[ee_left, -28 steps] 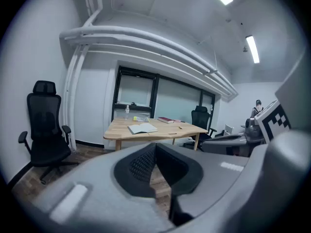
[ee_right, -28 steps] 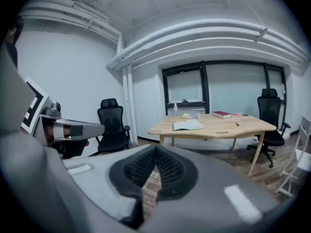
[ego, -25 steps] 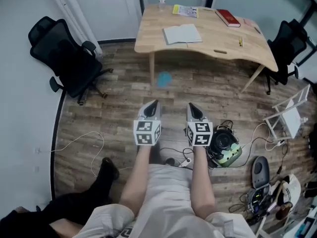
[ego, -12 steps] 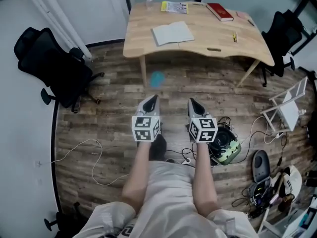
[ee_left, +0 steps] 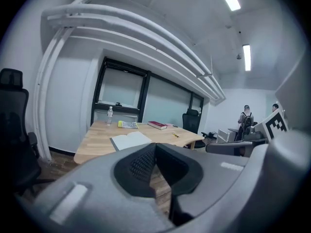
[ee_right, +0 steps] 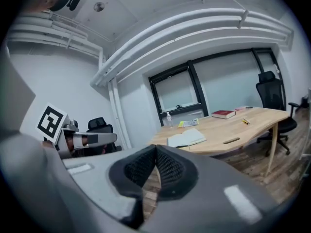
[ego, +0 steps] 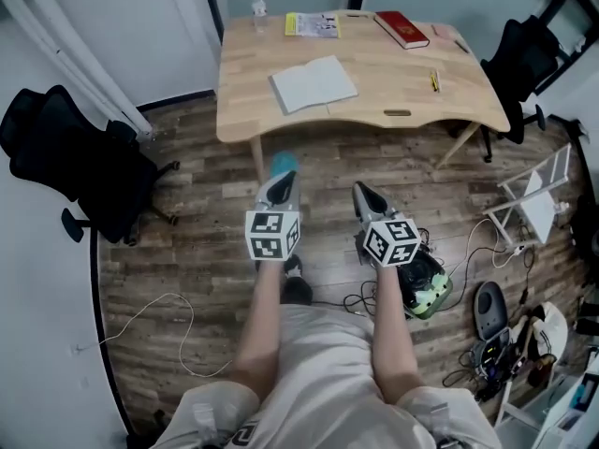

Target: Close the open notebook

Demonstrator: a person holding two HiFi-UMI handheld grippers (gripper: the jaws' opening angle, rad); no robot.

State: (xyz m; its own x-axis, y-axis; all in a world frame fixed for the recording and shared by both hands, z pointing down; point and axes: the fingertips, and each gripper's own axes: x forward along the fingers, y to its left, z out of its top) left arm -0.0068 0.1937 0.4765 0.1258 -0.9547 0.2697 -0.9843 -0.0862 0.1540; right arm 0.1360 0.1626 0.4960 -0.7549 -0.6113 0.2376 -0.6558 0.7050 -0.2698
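- Head view shows the left gripper [ego: 284, 183] and the right gripper [ego: 363, 195] held side by side in front of the person, above the wooden floor [ego: 187, 251]. Both point toward the table [ego: 393, 78].
- In the left gripper view, the two dark pads [ee_left: 140, 164] of the left gripper are pressed together, and nothing is between them.
- In the right gripper view, the jaws of the right gripper are also fully closed and hold nothing.
- Both grippers are well apart from the table and touch no object.
- The notebook [ego: 314, 84] lies open and flat on the left part of the table, near the front edge, with its pages facing up.
- Behind it, along the far edge, there are a water bottle [ego: 259, 4], a yellow leaflet [ego: 312, 24] and a red book [ego: 402, 29].
- A yellow pen [ego: 434, 80] lies to the right of the notebook, apart from it.
- One black office chair [ego: 70, 162] stands to the left of the table, near the wall, and a second black chair [ego: 519, 54] stands at the right end of the table.
- On the floor to the right of the person lie cables [ego: 487, 241] and several small devices, too tangled to identify.
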